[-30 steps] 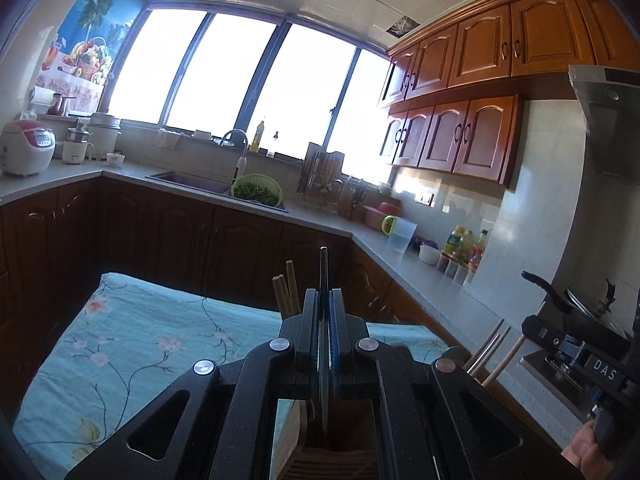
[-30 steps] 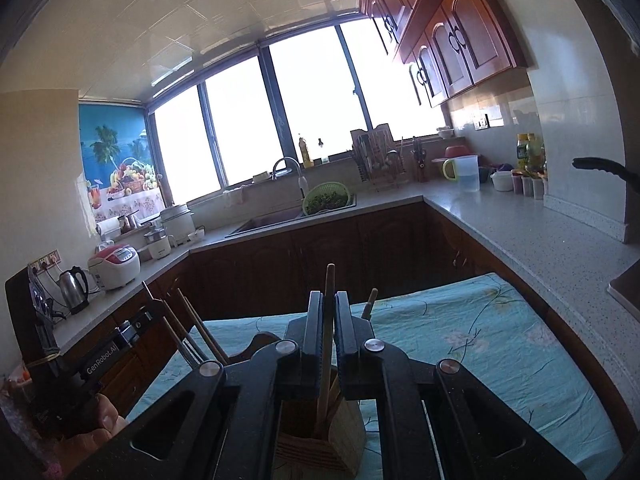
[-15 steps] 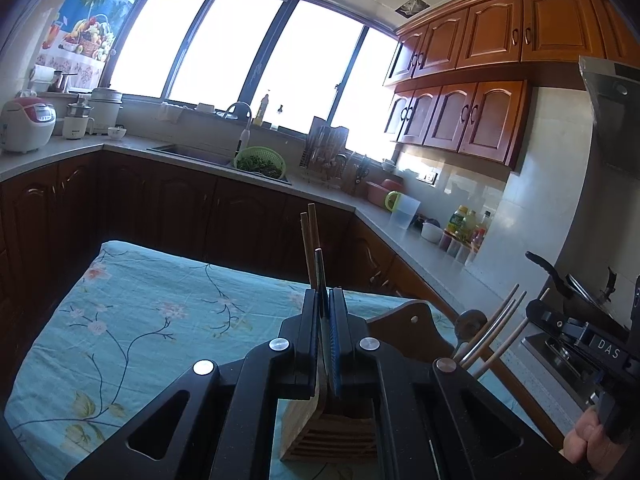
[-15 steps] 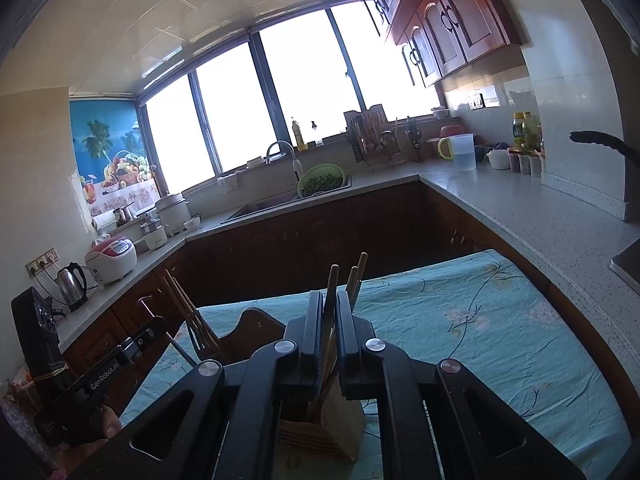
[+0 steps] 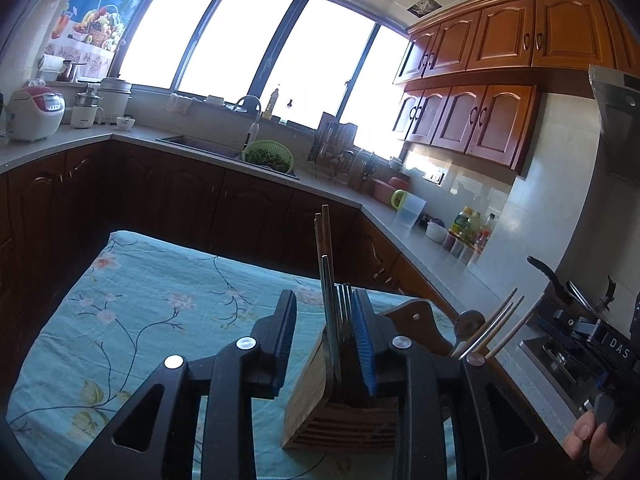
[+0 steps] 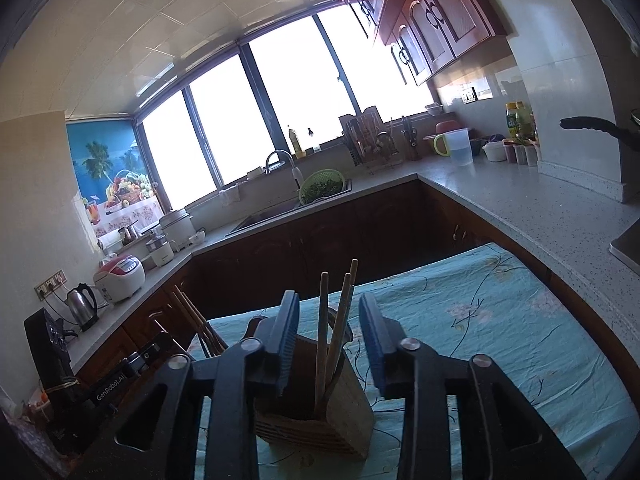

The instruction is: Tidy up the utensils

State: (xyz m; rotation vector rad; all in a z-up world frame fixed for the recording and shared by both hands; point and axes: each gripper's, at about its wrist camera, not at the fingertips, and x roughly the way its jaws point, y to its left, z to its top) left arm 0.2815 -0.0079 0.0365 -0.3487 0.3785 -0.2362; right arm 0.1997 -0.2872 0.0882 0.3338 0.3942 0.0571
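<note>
Both tools stand open over the wooden utensil holder (image 5: 340,408) — the left tool (image 5: 325,340) with its jaws spread and nothing pinched between them, the right tool (image 6: 329,340) likewise parted and empty. That holder sits on the bench under a turquoise floral cloth (image 5: 132,320). Inside the holder, seen from the left wrist, a fork (image 5: 343,316) stands upright with its tines just beside the blue pad of the right-hand finger, and wooden chopsticks (image 5: 323,236) rise above it. From the right wrist, three chopsticks (image 6: 338,320) lean in the holder (image 6: 320,420) between the parted fingers — touching neither pad. Beyond the holder lies a wooden board (image 5: 416,320).
</note>
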